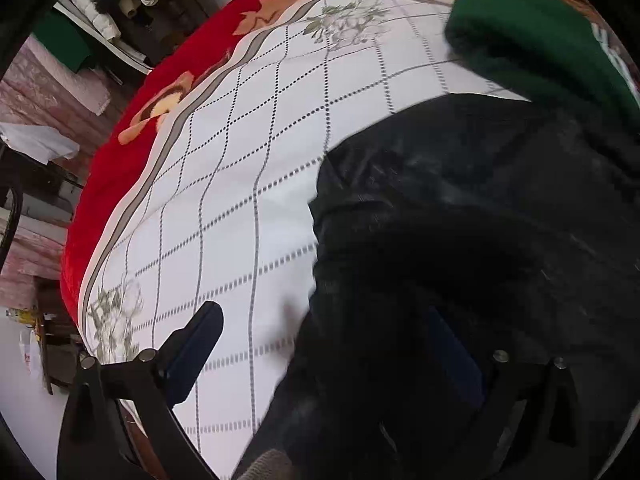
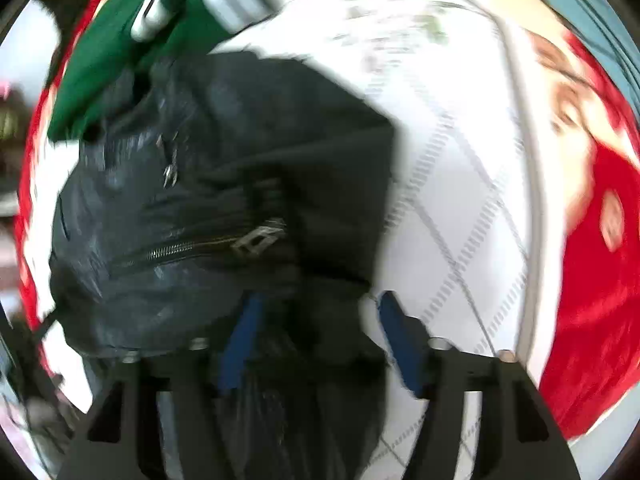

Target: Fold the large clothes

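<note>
From the left wrist camera, a black jacket [image 1: 460, 220] lies bunched on a white sheet [image 1: 240, 200] with gray dotted lines and pale flowers. The jacket fills the picture from 2 o'clock round to 6 o'clock. The left gripper [image 1: 324, 344] has its jaws spread very wide. One blue finger [image 1: 192, 356] at 7 o'clock is over bare sheet. The other finger [image 1: 452, 348] at 5 o'clock is over the dark jacket. Nothing looks pinched between them. A green garment [image 1: 532, 40] sits at 1 o'clock, touching the jacket's top edge. A red blanket [image 1: 132, 128] with flowers runs along the sheet's edge from 8 to 12 o'clock.

From the right wrist camera, the picture is blurry. The black jacket [image 2: 208, 208], with a shiny zipper [image 2: 192, 246], lies from 9 o'clock to the middle. The right gripper [image 2: 316, 336] is about half open at 6 o'clock. Black cloth sits between its blue fingers [image 2: 400, 344], but I cannot tell if they squeeze it. The green garment [image 2: 116, 40] is at 11 o'clock.
</note>
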Demonstrator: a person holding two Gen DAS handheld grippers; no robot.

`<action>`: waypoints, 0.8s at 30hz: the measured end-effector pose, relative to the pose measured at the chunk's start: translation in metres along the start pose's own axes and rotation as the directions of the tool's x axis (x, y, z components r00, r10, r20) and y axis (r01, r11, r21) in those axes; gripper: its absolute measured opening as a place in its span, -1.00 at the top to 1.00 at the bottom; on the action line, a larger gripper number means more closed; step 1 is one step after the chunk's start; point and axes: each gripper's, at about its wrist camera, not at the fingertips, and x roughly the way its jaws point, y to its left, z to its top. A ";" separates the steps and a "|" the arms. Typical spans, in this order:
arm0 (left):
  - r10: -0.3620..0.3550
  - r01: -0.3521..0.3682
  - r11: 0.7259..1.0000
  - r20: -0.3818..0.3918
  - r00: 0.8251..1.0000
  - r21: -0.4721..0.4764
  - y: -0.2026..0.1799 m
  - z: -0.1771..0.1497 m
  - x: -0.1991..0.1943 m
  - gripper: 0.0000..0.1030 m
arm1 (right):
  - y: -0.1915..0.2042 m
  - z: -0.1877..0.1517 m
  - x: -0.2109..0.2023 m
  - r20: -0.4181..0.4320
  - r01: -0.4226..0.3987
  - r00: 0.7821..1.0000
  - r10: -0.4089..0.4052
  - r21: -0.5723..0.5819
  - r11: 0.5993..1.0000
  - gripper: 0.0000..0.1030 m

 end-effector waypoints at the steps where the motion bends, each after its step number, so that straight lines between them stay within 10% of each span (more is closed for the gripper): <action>1: -0.011 0.011 1.000 0.000 1.000 0.008 0.000 -0.004 -0.003 -1.00 | -0.012 -0.006 -0.004 0.003 -0.012 1.000 0.012 0.039 0.999 -0.44; 9: -0.070 0.074 0.991 -0.039 0.997 0.109 -0.017 -0.054 -0.007 -1.00 | -0.050 -0.082 0.052 -0.159 -0.039 0.986 0.054 0.097 0.994 -0.25; 11: -0.080 0.086 0.988 -0.052 0.995 0.128 -0.015 -0.067 -0.008 -1.00 | -0.036 -0.093 0.048 -0.109 -0.034 0.993 0.038 0.034 0.999 0.71; 12: -0.082 0.088 0.986 -0.050 0.995 0.140 -0.014 -0.072 -0.011 -1.00 | -0.030 -0.098 0.047 -0.120 -0.062 0.991 0.066 0.044 0.997 0.77; 18: -0.071 0.079 0.977 -0.044 0.996 0.199 -0.004 -0.103 -0.024 -1.00 | -0.007 -0.129 0.026 -0.194 -0.204 0.957 0.218 0.089 0.975 0.79; 21: -0.047 0.056 0.975 -0.051 0.998 0.215 -0.009 -0.114 -0.025 -1.00 | -0.036 -0.134 0.038 -0.209 0.028 0.978 -0.022 0.027 0.999 0.69; 24: -0.033 0.041 0.975 -0.038 0.999 0.218 -0.021 -0.123 -0.034 -1.00 | -0.059 -0.139 0.049 -0.193 0.017 0.981 -0.015 0.008 1.000 0.40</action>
